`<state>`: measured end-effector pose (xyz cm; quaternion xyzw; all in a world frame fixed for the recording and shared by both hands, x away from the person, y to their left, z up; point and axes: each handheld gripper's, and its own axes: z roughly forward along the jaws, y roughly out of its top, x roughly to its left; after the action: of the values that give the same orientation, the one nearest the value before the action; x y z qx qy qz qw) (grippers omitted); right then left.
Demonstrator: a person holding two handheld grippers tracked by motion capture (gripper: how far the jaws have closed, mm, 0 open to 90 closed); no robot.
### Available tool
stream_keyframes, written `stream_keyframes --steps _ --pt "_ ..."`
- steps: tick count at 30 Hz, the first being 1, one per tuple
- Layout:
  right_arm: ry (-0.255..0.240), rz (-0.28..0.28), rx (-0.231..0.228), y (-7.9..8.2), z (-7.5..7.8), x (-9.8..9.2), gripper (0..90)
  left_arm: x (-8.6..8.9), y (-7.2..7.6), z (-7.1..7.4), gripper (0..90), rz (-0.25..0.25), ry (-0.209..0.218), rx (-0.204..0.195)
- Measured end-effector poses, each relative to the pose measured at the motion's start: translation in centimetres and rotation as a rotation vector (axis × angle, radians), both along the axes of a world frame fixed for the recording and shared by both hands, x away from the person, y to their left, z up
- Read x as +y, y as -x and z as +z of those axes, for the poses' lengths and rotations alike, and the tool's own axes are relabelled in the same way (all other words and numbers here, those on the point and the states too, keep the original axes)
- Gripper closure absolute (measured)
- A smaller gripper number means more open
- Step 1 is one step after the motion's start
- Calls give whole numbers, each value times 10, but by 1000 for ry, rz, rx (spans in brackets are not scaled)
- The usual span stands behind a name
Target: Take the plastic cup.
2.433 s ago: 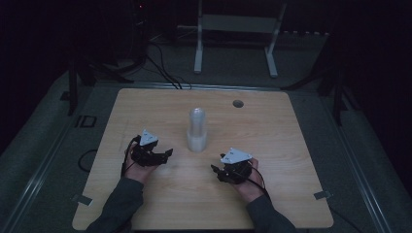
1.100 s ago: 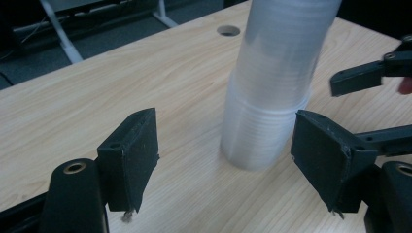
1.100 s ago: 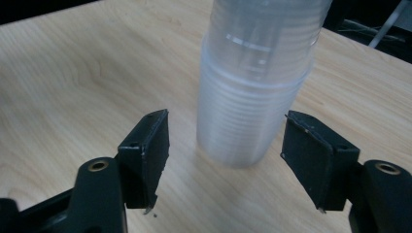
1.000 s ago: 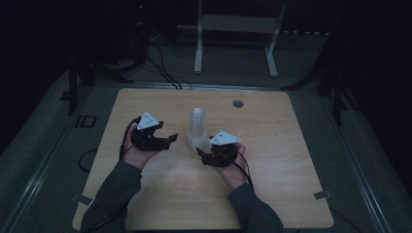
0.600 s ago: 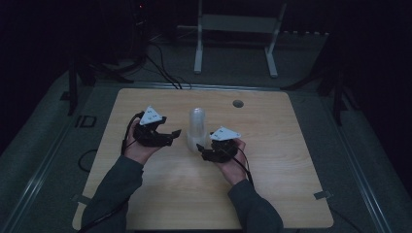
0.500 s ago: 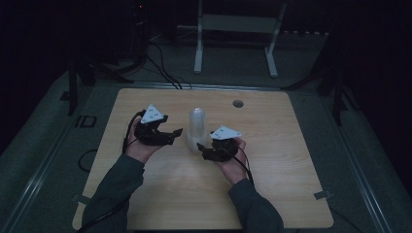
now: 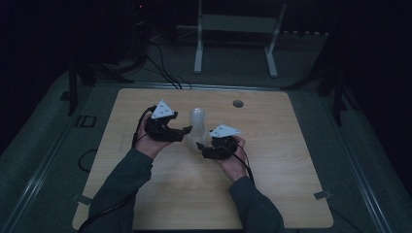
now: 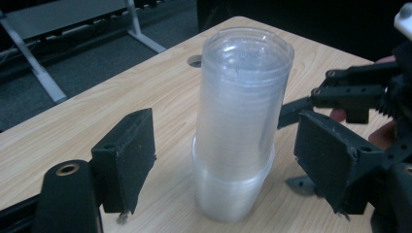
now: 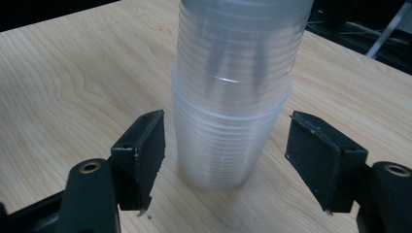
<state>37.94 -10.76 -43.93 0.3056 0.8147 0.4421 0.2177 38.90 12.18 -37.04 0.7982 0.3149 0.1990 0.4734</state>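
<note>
here, 2 hand-held grippers flanking a stack of clear plastic cups (image 7: 197,130) standing upright near the middle of the wooden table (image 7: 291,194). nearest in the high view, right gripper (image 7: 203,148) low at the stack's base, jaws apart with a gap on both sides in the right gripper view, nothing pinched, pads either side of the lower, wider cup (image 9: 223,150). slightly farther, left gripper (image 7: 187,131) level with the stack's upper half, jaws just been opening and now spread wide, stack between them but untouched in the left gripper view (image 8: 240,121). beyond, a round cable hole (image 7: 238,103) in the tabletop, then a white stand (image 7: 233,29) on the dark floor.

probably very light, thin-walled and springy: easily crushed or ovalled by a hard squeeze, smooth and slippery on the sides, top-heavy and easy to tip with a sideways nudge. nested cups likely to cling together. best taken gently across the ribbed lower band or just under a rim, where the wall is stiffest; 1 gripper steadying the bottom cup, the other pinching the upper stack for pulling apart. light closing only, straight vertical pull.
</note>
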Motion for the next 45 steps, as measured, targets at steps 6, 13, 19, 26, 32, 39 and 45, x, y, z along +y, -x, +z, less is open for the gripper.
stream_keyframes --steps 6,13,19,26,32,39,45 --pt "-3 -2 5 -1 -3 0 300 -11 -9 1 211 -11 6 0" --pt "-7 -5 9 -3 -4 -2 298 -25 -18 2 190 -25 -4 -7" --pt "-14 -6 13 -4 -6 -4 297 -31 -22 2 189 -31 -8 -2" --pt "-19 -5 18 -5 -7 -4 296 -41 -31 -3 195 -29 -7 15" --pt "-19 -2 21 -6 -9 -3 295 -41 -32 -3 265 -41 0 23" --pt "-29 -4 24 -8 -10 -3 291 -42 -32 -1 346 -42 16 23" --pt "-22 5 15 -10 -9 1 269 -41 -32 0 380 -45 22 30"
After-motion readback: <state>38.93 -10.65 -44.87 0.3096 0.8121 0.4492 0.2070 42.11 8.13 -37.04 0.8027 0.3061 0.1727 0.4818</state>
